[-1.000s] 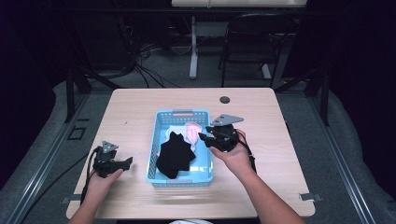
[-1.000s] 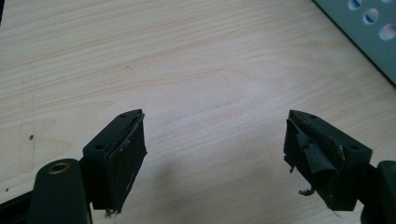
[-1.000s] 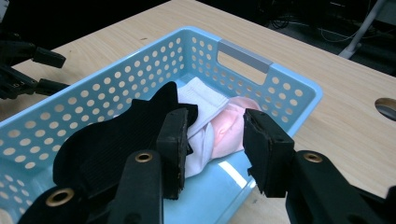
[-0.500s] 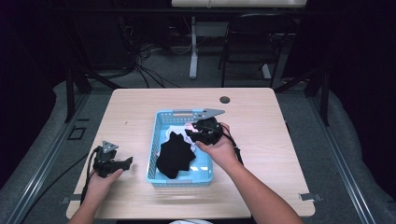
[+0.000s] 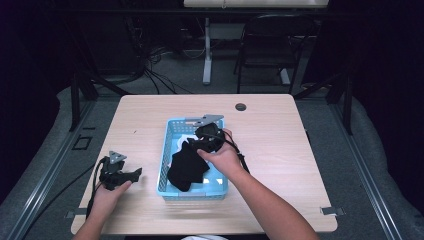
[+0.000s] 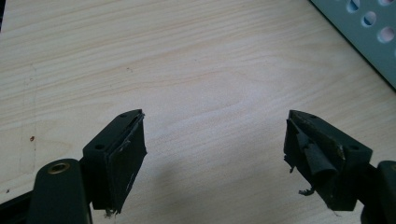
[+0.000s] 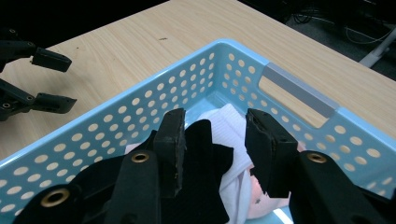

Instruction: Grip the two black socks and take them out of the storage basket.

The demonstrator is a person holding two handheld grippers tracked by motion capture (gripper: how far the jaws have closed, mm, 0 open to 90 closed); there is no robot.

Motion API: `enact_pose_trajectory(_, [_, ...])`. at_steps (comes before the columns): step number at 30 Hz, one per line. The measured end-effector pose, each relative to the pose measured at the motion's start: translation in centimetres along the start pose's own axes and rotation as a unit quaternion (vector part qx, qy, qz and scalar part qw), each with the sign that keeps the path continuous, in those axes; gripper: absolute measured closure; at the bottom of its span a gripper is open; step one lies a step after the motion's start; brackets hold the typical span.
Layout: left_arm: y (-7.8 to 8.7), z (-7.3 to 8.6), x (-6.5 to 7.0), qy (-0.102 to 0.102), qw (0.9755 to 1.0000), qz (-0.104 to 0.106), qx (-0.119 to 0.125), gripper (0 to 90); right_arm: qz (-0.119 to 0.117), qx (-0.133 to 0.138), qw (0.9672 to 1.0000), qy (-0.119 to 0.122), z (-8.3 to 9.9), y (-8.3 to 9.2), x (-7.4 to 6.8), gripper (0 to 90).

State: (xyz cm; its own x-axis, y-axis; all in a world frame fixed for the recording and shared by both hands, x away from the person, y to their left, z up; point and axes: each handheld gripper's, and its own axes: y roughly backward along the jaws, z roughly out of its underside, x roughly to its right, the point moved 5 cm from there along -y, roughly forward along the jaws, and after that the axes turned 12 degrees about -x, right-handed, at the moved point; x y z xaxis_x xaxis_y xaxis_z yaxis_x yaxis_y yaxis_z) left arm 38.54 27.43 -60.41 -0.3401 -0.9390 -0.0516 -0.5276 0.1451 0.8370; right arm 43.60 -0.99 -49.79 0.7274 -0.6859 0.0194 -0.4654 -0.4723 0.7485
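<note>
The right hand-held gripper (image 7: pixel 212 140) has slid left over the blue basket (image 7: pixel 299 91), jaws just opening wider above black cloth (image 7: pixel 203 154).

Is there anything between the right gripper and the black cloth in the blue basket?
Nothing visible: the right gripper hangs open just above the black cloth inside the blue basket.

The table (image 5: pixel 280 150) is pale, matt wood grain. The basket (image 7: pixel 299 91) is glossy perforated blue plastic. At its 6 o'clock lies matt black cloth (image 5: pixel 187 167); white ribbed fabric (image 7: pixel 231 123) sits beside it.
</note>
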Motion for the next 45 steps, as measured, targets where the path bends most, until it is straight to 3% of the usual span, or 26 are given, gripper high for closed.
enact_pose_trajectory(13, [0.0,0.0,-0.1,0.001,1.0000,0.001,0.001,20.8,0.001,-0.020,0.9998,-0.005,-1.0,-2.5,0.1,57.0])
enact_pose_trajectory(16, [0.0,0.0,-0.1,0.001,1.0000,0.001,0.002,20.8,-0.005,-0.035,0.9992,-0.018,-0.9,-3.9,0.2,57.8])
enact_pose_trajectory(23, [0.0,0.0,0.0,0.001,1.0000,0.002,0.002,20.8,-0.005,-0.054,0.9983,-0.022,-0.6,-5.9,0.2,60.2])
enact_pose_trajectory(31, [0.0,-0.1,-0.1,0.000,1.0000,0.003,0.003,20.8,-0.008,-0.069,0.9972,-0.028,-0.4,-7.0,0.1,60.9])
enact_pose_trajectory(36, [0.0,-0.1,0.0,-0.001,1.0000,0.002,0.002,20.8,-0.016,-0.074,0.9959,-0.051,-0.3,-7.7,0.0,62.6])
enact_pose_trajectory(39, [0.0,-0.1,0.0,-0.001,1.0000,0.002,0.003,20.8,-0.021,-0.093,0.9942,-0.050,-0.2,-7.8,0.1,66.5])
enact_pose_trajectory(45, [0.0,-0.1,0.0,-0.001,1.0000,0.002,0.002,20.8,-0.019,-0.096,0.9939,-0.049,-0.1,-8.0,0.1,72.7])
